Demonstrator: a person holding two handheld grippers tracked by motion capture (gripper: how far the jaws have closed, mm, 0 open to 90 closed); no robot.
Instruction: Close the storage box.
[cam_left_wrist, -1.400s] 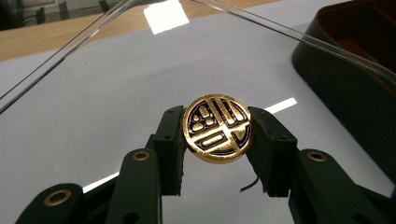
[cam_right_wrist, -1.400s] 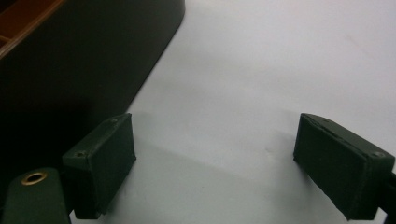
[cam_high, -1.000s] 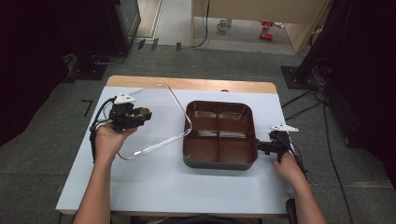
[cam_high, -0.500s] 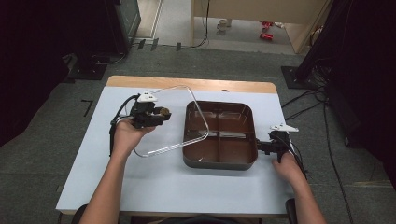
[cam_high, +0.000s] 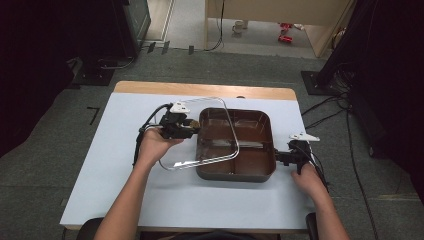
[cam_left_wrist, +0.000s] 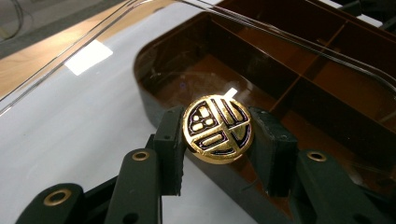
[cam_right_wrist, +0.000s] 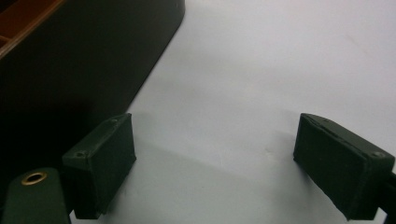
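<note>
Brown divided tray (cam_high: 260, 172) sits mid-table; my left gripper (cam_left_wrist: 218, 140) clamps the clear lid (cam_high: 227, 125) by its gold round knob (cam_left_wrist: 217, 129), tilted and half across the tray's left side. Covering looks underway: next I'd square and lower it. Right gripper (cam_right_wrist: 215, 163) gapes empty just beside the tray wall.

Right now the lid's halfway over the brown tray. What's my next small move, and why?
Probably carry the left gripper a little further right: its fingers pinch the clear lid at its gold knob, and the lid covers only the left part of the tray.
</note>
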